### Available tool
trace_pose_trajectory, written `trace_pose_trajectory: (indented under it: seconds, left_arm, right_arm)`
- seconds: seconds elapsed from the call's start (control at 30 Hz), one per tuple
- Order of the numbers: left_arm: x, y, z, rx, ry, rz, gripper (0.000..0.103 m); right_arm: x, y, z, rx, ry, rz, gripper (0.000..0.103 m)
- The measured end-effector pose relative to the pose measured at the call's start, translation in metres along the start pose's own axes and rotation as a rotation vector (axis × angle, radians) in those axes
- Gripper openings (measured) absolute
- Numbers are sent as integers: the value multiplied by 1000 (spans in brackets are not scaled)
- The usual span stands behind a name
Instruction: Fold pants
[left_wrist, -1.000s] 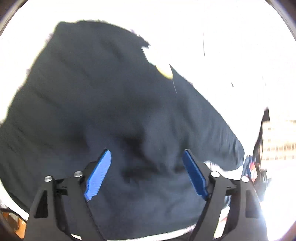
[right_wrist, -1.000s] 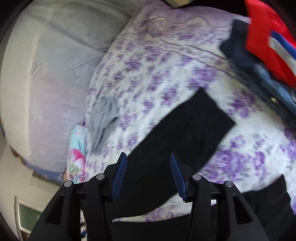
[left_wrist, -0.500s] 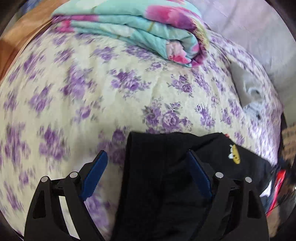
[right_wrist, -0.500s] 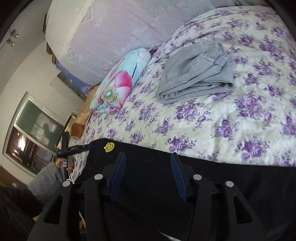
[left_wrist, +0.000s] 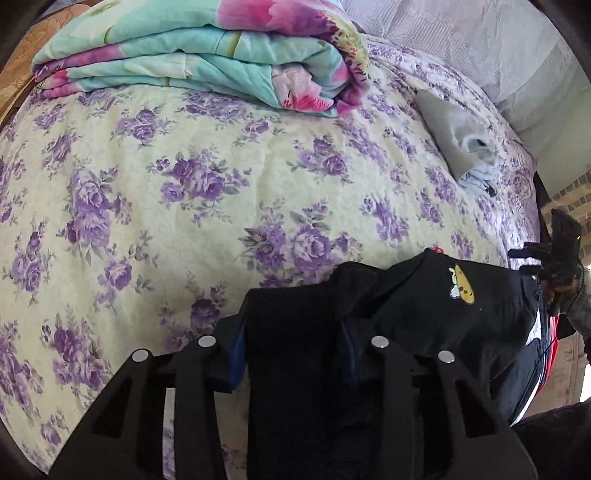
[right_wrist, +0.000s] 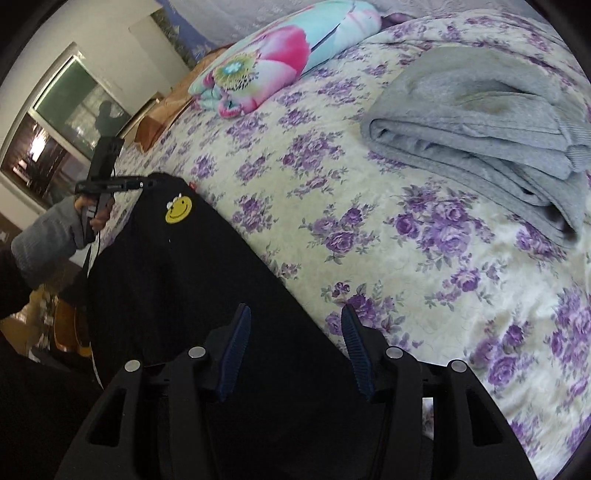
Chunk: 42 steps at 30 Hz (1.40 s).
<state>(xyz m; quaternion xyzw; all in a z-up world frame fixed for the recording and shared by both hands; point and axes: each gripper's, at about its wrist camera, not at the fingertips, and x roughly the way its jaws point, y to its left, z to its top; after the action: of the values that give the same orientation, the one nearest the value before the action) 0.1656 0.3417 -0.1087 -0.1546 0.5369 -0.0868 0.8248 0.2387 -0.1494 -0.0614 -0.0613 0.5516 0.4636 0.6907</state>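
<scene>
The black pants (left_wrist: 424, 306) with a yellow smiley patch (left_wrist: 463, 290) lie on the purple-flowered bedspread (left_wrist: 184, 192). My left gripper (left_wrist: 293, 343) has its blue fingers either side of a bunched edge of the pants; cloth fills the gap. In the right wrist view the pants (right_wrist: 177, 266) stretch from the patch (right_wrist: 178, 209) toward me. My right gripper (right_wrist: 295, 343) is open low over the pants' near edge, with black cloth between its fingers. The left gripper (right_wrist: 146, 183) shows far off at the pants' other end.
A folded teal and pink floral quilt (left_wrist: 207, 59) lies at the head of the bed. Folded grey clothes (right_wrist: 491, 125) lie to the right on the bedspread (right_wrist: 332, 155). A window (right_wrist: 66, 122) is at the far left. Red cloth (left_wrist: 550, 354) shows at the right edge.
Both grippers swung down from a lifted, spread-out view of the pants to the bed. The left fingers have narrowed around the cloth edge. The right gripper has come closer to the pants.
</scene>
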Motion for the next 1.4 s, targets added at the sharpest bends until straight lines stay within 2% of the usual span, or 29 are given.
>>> trace_pose_trajectory:
  seconds: [0.1, 0.2, 0.27, 0.3, 0.33, 0.43, 0.63, 0.9, 1.07, 1.2, 1.4]
  left_arm:
    - [-4, -1, 1, -12, -4, 0, 39]
    - [-8, -3, 1, -15, -9, 6, 39]
    - [-10, -5, 1, -18, -12, 10, 39]
    - [-12, -6, 1, -18, -13, 13, 39]
    - [-14, -8, 1, -14, -16, 17, 39]
    - [-24, -15, 1, 0, -31, 27, 39]
    - [-50, -28, -6, 14, -84, 24, 39]
    - [-90, -40, -32, 27, -149, -3, 39]
    - [-108, -46, -72, 26, -146, -15, 38]
    - [-116, -46, -109, -6, -135, -31, 37]
    - [-111, -38, -167, -81, -77, -50, 37]
  right_arm:
    - [21, 2, 0, -58, 63, -12, 47]
    - [35, 0, -3, -98, 98, -51, 38]
    - [37, 0, -5, -110, 99, -65, 24]
    - [35, 2, -5, -119, 98, -67, 7]
    - [32, 8, -7, -135, 102, -68, 3]
    - [14, 27, -13, -186, 82, -81, 3]
    - [-35, 69, -37, -195, -2, -106, 3]
    - [-69, 138, -77, -219, -62, -141, 3]
    - [-79, 186, -121, -226, -48, -120, 3]
    - [-71, 220, -164, -209, 5, -94, 3]
    - [-50, 245, -211, -143, 56, -55, 3]
